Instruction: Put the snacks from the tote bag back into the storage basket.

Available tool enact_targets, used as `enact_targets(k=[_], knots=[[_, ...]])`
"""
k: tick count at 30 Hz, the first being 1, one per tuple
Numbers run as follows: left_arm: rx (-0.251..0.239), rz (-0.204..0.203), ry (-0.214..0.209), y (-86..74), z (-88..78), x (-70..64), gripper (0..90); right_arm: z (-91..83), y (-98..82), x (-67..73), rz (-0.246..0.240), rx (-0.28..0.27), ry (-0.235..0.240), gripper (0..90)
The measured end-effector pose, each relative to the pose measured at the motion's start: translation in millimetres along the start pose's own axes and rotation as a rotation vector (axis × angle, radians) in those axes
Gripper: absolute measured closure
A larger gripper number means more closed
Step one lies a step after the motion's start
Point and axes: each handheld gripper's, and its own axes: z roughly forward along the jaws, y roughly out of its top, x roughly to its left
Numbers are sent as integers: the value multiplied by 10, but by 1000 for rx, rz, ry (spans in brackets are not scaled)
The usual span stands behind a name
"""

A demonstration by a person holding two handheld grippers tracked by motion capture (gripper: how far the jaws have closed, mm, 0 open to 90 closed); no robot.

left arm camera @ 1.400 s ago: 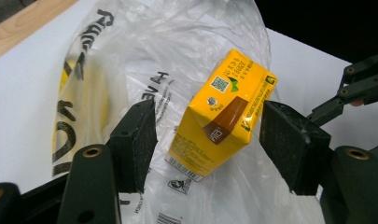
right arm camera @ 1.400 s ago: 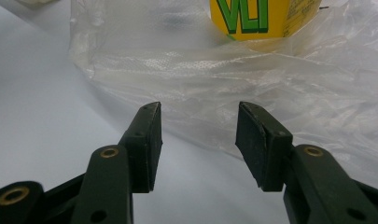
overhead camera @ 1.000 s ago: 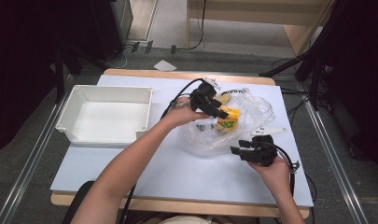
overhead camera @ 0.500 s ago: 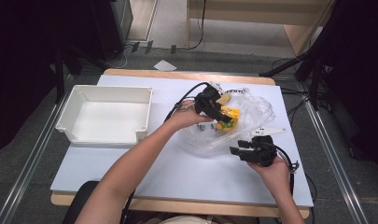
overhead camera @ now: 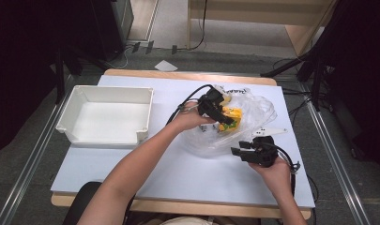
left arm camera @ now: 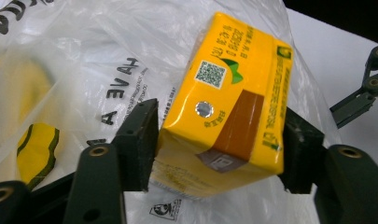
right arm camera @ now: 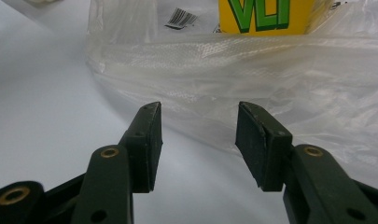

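Item one, far left of the counter: a white bin, empty, well apart from my hands. Item two, centre: my left gripper, reaching into a clear plastic bag. Its jaws have just been closing, and a yellow carton sits square between them; the pads look to be touching its two sides, so I judge the grip is on or nearly on. The carton's long axis runs away from the gripper, straight along the jaws, one short end toward the camera. Item three, right: my right gripper, jaws half open and holding nothing, at the bag's near edge. The left hand is plainly nearer; the bin lies to its left, so the lift goes that way.
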Motion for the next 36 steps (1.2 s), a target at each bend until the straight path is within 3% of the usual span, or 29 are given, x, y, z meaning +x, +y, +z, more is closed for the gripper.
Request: enact_targets(k=[10, 16, 24, 26, 32, 36], knots=[[15, 40, 54, 12, -23, -50, 496, 16, -10, -11, 3, 5, 1, 520], [21, 15, 56, 32, -51, -34, 510, 4, -10, -18, 2, -2, 3, 521], [8, -63, 54, 69, -152, 2, 513, 7, -9, -16, 3, -5, 6, 522], [-10, -66, 54, 88, -208, -6, 513, 8, -5, -12, -1, -7, 11, 522], [2, -45, 61, 176, -351, -46, 514, 14, -7, 1, -5, -5, 21, 522], [-11, -57, 49, 209, -451, -63, 513, 11, -8, 11, -8, -10, 28, 522]])
